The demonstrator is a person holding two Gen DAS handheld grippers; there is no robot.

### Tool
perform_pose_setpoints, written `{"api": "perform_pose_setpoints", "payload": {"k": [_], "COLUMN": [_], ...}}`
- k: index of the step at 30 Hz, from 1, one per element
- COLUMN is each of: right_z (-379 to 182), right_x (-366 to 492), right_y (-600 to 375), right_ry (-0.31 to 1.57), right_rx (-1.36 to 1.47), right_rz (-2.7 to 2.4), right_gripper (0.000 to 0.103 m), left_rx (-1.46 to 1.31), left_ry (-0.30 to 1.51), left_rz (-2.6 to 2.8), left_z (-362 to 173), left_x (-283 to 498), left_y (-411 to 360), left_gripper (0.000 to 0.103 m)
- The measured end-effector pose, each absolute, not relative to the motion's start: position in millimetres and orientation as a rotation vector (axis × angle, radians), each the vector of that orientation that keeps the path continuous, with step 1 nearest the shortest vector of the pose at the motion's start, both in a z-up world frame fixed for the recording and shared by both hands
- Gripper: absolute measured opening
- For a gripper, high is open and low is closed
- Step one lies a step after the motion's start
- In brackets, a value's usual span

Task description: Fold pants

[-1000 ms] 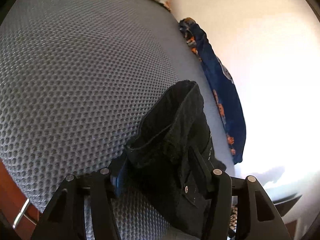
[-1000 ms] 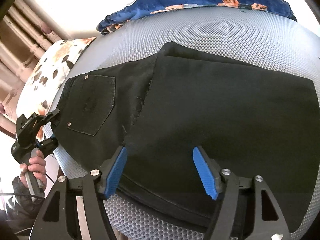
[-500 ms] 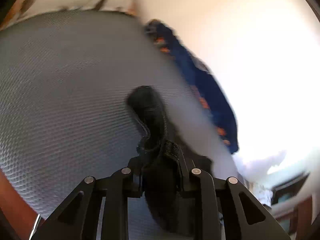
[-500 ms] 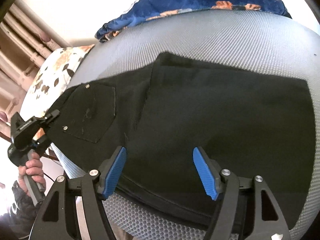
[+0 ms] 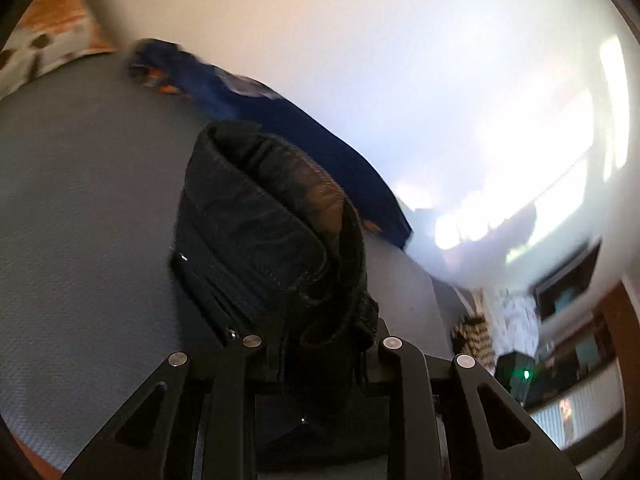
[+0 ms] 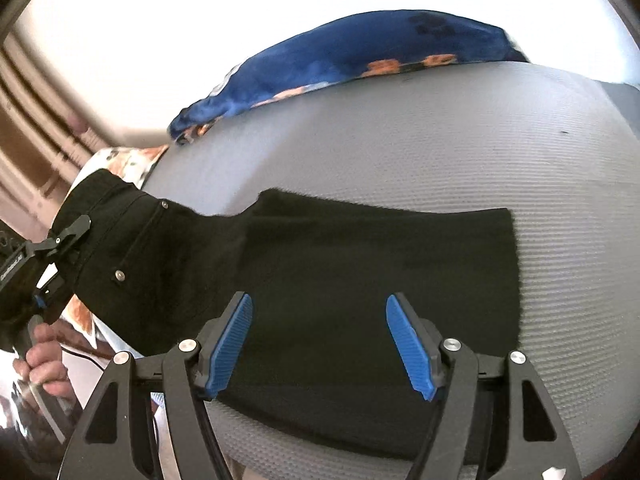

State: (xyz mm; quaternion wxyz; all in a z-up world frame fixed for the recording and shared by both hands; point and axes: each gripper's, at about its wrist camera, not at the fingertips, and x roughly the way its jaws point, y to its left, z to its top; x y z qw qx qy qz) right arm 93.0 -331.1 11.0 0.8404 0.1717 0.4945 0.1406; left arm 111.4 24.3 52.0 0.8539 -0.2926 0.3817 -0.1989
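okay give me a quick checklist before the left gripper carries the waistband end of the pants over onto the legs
1. Left gripper shut on the pants waistband: ok.
2. Waistband end lifted off the grey mattress: ok.
3. Leg section lying flat: ok.
4. Right gripper open above the legs, holding nothing: ok, though it pins nothing down.
5. Blue blanket apart from the pants: ok.
6. Both waistband layers in the grip: cannot tell.

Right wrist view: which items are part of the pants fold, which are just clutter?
In the job:
- black pants, waistband end lifted
- left gripper, shut on the waistband
- right gripper, open above the pants

Lying about:
- blue patterned cloth
- floral pillow
- grey mesh surface under the pants
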Motion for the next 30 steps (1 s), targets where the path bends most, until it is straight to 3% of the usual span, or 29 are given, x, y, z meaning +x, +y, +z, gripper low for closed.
{"api": "perform_pose_setpoints", "payload": {"k": [10,22,25,28,30], "right_z": [4.9,-2.5,-6.6,-14.1,-20.3], "right_x": [81.3,81.7,83.0,89.2,93.6], "right_y": [-379.7,-417.1,-417.3,-414.3,-411.6], "right_ry": [1.028,1.050,1.062,1.089,1.102], "right_rx": [0.452,0.500,0.507,0.534,0.579], "right_rz": [0.209,0.142,0.151,0.197,0.248], "right_gripper": [0.068,0.068,0.068,0.068,0.068], "left_rx": [-0.487,-0.291,-0.251,-0.198,-0.187], "left_ry": [0.915,1.113,1.109,1.110,1.077], "left_rz": [-0.602,-0.629,-0.636,-0.679,-0.718], "left_z": [34.4,-36.0,-35.9,-23.3,-11.4], "left_x": [124.7,112.5,107.9,100.3,92.7], "left_y": [-85.2,-173.7,-177.7,-182.0,-176.4], "left_gripper": [0.025,0.028,0.036,0.067,0.072]}}
